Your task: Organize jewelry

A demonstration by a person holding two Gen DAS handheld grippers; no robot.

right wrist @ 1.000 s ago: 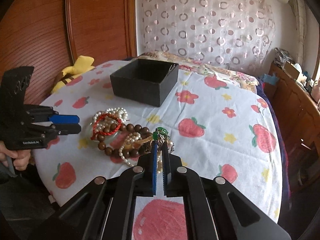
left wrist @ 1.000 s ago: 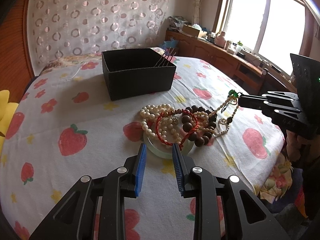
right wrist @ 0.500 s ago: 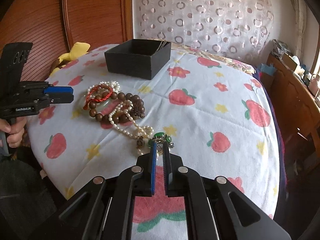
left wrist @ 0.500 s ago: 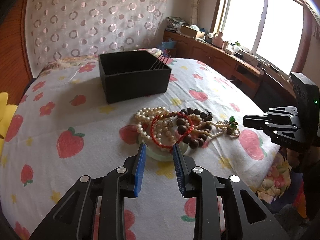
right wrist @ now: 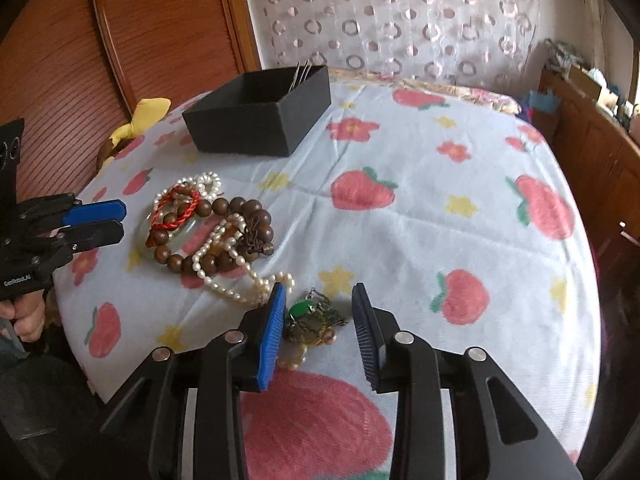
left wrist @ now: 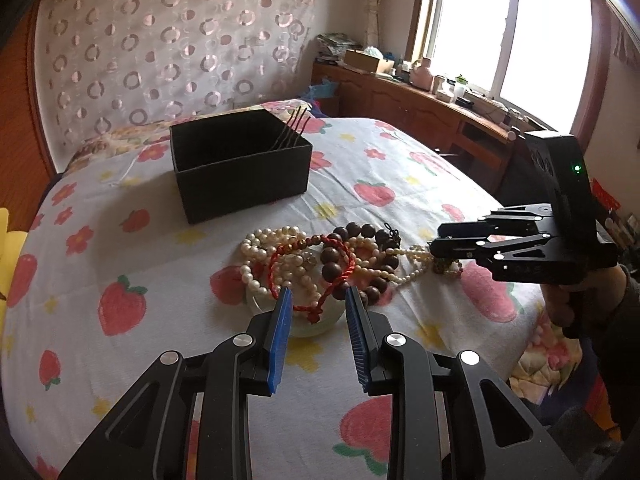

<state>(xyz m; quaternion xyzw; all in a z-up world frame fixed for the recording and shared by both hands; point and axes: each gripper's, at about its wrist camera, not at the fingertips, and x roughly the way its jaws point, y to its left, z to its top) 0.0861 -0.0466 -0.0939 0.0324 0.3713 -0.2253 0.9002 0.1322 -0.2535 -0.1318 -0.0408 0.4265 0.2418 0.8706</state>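
My right tongs (right wrist: pixel 318 316) are opening, with the green charm (right wrist: pixel 306 312) lying loose between them on the bed (right wrist: pixel 440 200). My left tongs (left wrist: pixel 316 308) are partly open and empty, near the bead pile (left wrist: pixel 320 256). The black box (left wrist: pixel 240 168) sits behind.

tangled bead jewelry pile (left wrist: pixel 320 264), open black box (left wrist: pixel 240 168)

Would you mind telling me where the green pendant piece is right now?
In the right wrist view, the green pendant piece lies on the strawberry sheet, between the opening right gripper jaws, just beyond the pearl strand.
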